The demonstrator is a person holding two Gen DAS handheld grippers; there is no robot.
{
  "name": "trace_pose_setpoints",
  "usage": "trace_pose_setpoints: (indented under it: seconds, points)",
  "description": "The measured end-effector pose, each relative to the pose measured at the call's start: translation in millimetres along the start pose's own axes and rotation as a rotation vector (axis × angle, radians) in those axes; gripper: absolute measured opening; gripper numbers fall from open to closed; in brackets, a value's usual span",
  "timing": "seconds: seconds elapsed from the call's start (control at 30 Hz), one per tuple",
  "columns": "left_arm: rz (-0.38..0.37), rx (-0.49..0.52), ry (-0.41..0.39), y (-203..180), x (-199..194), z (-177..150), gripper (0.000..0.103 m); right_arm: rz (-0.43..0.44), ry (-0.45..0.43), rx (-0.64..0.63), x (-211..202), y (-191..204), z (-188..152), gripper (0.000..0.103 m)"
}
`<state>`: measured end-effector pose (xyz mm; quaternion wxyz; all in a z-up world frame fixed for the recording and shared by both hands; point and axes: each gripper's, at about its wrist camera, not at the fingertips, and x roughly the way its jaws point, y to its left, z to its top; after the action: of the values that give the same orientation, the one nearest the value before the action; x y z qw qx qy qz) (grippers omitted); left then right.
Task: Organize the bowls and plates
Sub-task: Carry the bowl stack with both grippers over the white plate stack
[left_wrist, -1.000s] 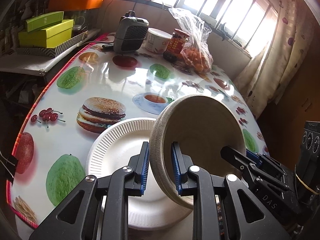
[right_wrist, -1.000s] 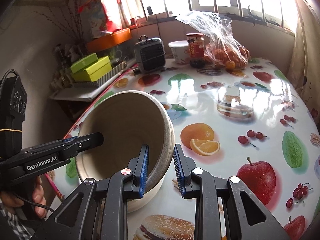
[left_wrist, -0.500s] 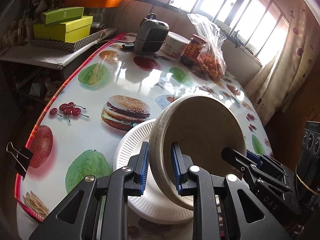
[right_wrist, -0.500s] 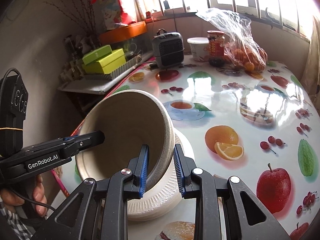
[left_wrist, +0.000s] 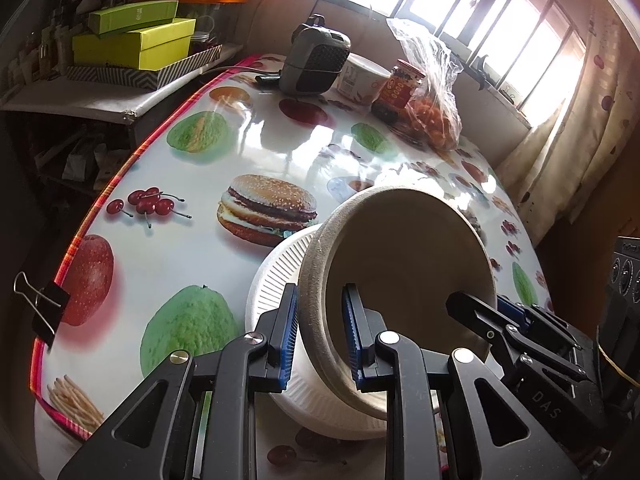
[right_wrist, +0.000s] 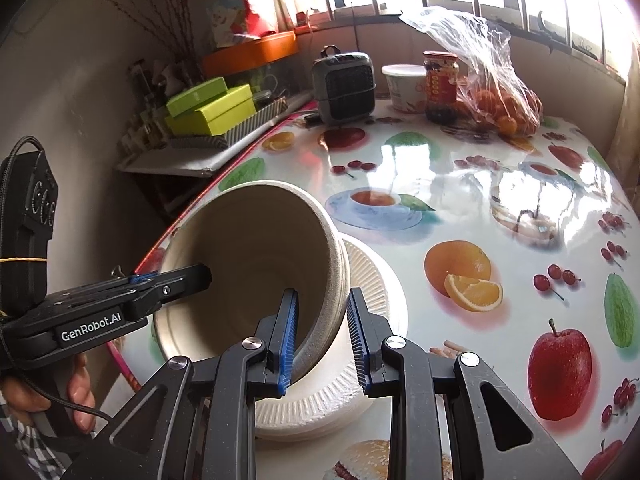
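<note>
Both claws (left_wrist: pixel 319 334) (right_wrist: pixel 322 336) still clamp the tilted bowl (left_wrist: pixel 400 280), now over the plates (left_wrist: pixel 276 276).

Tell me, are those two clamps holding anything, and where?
Yes: both hold the tan bowl by its rim, the left gripper on one side, the right gripper on the opposite side, above the white plates.
</note>
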<state>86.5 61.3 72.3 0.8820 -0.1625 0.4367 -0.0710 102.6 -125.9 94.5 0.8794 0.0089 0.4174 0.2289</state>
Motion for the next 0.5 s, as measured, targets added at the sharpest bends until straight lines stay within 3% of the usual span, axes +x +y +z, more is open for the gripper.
trace_pose_setpoints:
  seconds: [0.5]
  points:
    - [-0.013, -0.004, 0.036, 3.3, 11.5, 0.2, 0.023, -0.022, 0.022, 0.014, 5.6, -2.4, -0.2, 0.025]
